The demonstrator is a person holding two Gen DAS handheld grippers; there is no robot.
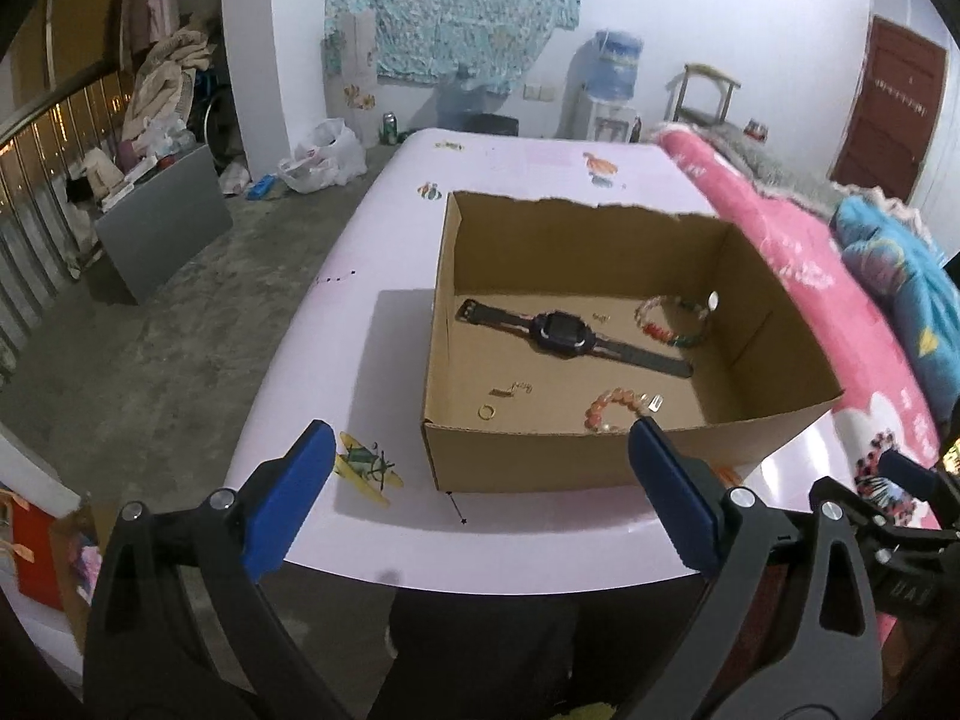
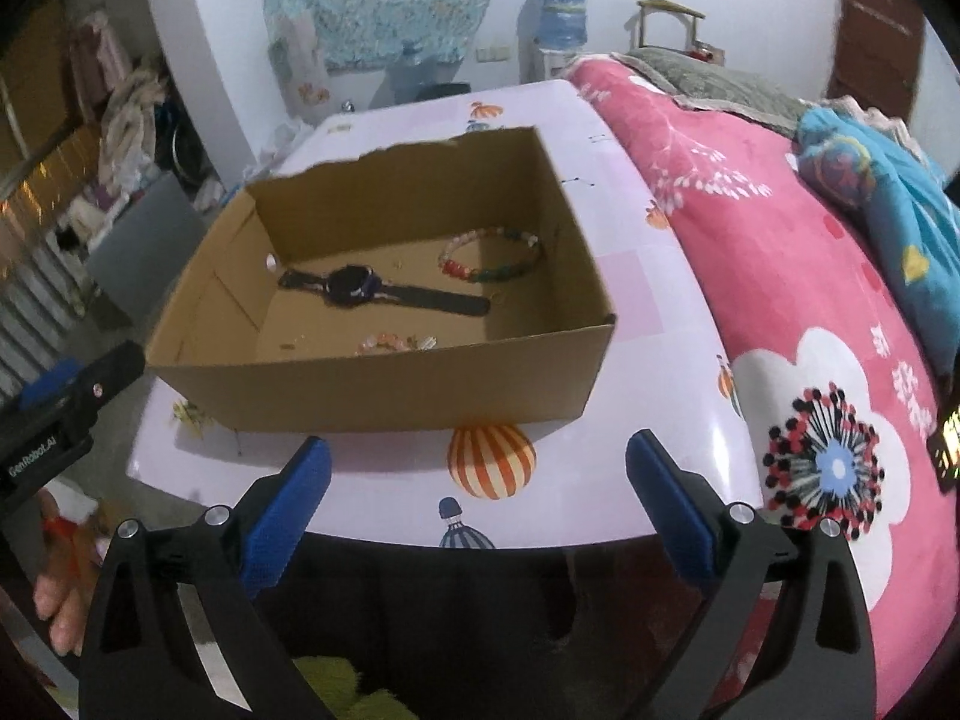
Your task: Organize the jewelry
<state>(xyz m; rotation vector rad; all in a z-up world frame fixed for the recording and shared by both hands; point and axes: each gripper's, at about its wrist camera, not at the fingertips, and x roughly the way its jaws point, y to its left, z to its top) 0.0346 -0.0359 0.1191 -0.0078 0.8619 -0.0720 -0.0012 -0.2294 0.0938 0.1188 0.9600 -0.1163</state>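
Both grippers, left and right, gape wide, empty, hovering short of the box; watch, bracelets, ring lie inside, apparently gathered.

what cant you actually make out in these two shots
- Small gold pieces on the cardboard box floor: too small to identify, left wrist view.
- Pink bracelet: partly hidden by the box's near wall, right wrist view.
- Watch face: too dark to read.
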